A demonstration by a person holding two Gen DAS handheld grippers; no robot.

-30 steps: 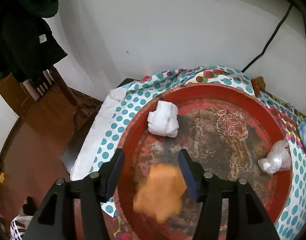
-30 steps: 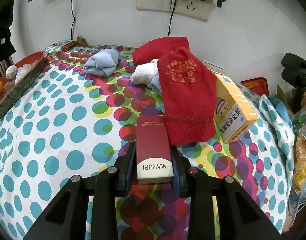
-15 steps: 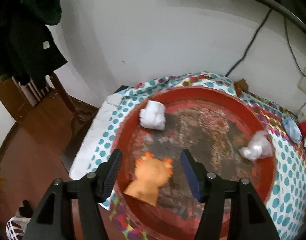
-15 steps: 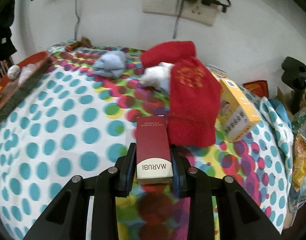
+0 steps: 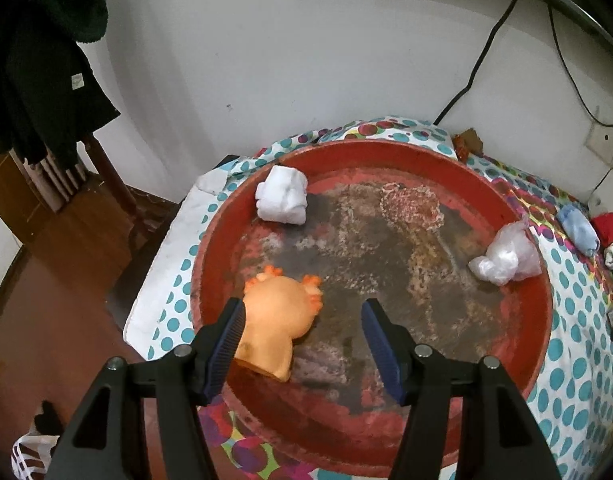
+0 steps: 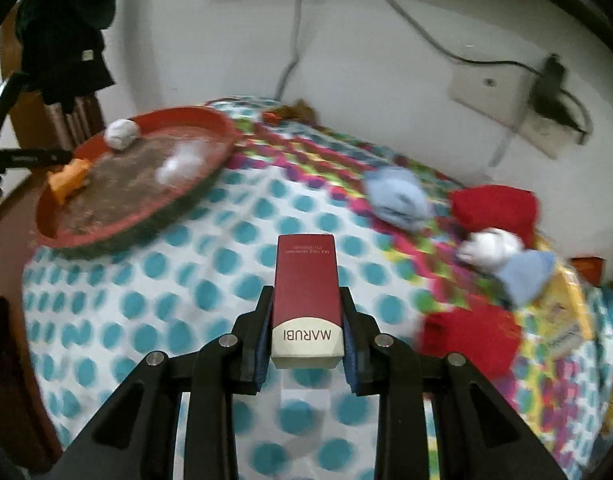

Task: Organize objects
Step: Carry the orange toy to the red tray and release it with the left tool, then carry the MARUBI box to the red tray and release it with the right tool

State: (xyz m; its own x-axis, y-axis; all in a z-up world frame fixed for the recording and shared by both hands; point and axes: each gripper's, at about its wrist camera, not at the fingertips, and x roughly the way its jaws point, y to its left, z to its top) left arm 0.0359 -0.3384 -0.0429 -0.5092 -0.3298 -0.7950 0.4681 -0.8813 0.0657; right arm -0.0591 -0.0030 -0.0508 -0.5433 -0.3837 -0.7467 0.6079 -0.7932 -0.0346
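Above the red tray (image 5: 518, 216), the left gripper (image 5: 302, 312) gapes over three items; only the right view shows the right gripper (image 6: 306, 320) pinching one maroon box (image 6: 306, 280).

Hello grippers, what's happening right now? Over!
Left gripper open above red tray, orange toy lying inside. Right gripper shut on MARUBI box. Nothing blocking.

A desk under a polka-dot cloth (image 6: 154, 304) carries a red tray (image 6: 210, 124) at upper left, a light-blue bundle (image 6: 398, 200), red cloth (image 6: 494, 204) and a yellow box (image 6: 566, 320) at right.
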